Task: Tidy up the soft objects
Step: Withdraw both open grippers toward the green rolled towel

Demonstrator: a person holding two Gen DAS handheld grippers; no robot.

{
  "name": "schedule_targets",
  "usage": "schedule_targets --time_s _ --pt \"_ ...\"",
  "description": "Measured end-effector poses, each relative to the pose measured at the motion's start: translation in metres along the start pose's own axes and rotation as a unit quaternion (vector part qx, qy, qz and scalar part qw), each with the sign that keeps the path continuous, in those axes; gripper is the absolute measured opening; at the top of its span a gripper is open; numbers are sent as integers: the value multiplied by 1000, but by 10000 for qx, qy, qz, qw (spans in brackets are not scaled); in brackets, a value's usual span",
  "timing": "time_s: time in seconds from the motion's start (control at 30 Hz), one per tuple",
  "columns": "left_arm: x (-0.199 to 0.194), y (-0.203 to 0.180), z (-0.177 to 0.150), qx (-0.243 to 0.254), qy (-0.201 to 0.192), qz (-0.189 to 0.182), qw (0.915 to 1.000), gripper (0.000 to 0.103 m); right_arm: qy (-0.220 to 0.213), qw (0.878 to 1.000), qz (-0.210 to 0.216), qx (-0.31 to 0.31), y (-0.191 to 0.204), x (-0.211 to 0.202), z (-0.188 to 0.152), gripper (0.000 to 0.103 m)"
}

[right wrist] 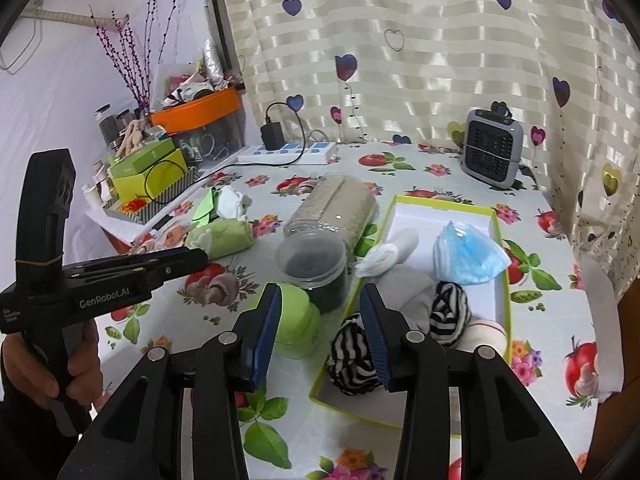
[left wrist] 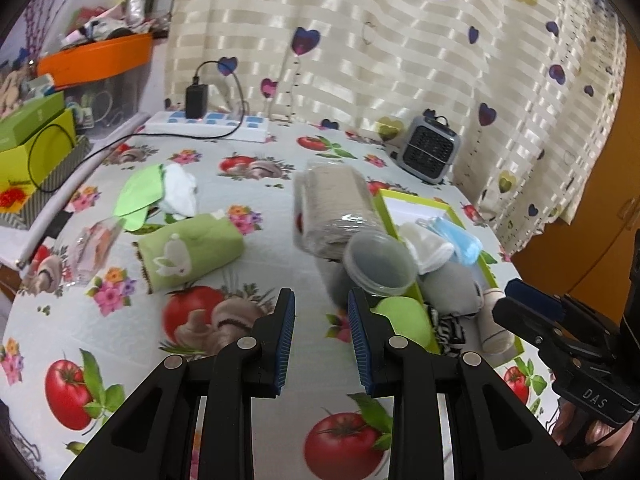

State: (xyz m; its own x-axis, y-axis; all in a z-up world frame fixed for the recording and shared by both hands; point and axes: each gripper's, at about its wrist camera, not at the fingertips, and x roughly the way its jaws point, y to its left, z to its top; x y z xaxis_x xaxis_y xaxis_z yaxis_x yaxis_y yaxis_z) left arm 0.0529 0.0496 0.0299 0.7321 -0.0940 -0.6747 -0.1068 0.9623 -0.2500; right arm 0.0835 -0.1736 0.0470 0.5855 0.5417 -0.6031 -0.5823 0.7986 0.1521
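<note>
A green-rimmed white box (right wrist: pixel 502 280) on the table holds blue face masks (right wrist: pixel 468 256), white pads (right wrist: pixel 380 258), a grey sock (right wrist: pixel 408 292) and striped socks (right wrist: pixel 450 310); the box also shows in the left wrist view (left wrist: pixel 420 204). A green rabbit-print cloth (left wrist: pixel 188 252) and a white cloth (left wrist: pixel 180 192) lie loose to the left. My left gripper (left wrist: pixel 322 338) is open and empty above the tablecloth. My right gripper (right wrist: pixel 320 334) is open and empty, over the box's near left edge.
A beige wrapped roll (right wrist: pixel 336 208), a clear jar (right wrist: pixel 314 266) and a green lid (right wrist: pixel 296 320) lie beside the box. A small grey fan (right wrist: pixel 494 148), a power strip (left wrist: pixel 208 124) and stacked boxes (left wrist: pixel 36 152) stand at the table's edges.
</note>
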Motion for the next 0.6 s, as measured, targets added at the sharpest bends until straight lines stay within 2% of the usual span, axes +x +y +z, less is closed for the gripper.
schedule_targets --time_s 0.6 --pt "4 33 -4 -280 53 272 9992 26 144 9986 421 -291 25 17 3 42"
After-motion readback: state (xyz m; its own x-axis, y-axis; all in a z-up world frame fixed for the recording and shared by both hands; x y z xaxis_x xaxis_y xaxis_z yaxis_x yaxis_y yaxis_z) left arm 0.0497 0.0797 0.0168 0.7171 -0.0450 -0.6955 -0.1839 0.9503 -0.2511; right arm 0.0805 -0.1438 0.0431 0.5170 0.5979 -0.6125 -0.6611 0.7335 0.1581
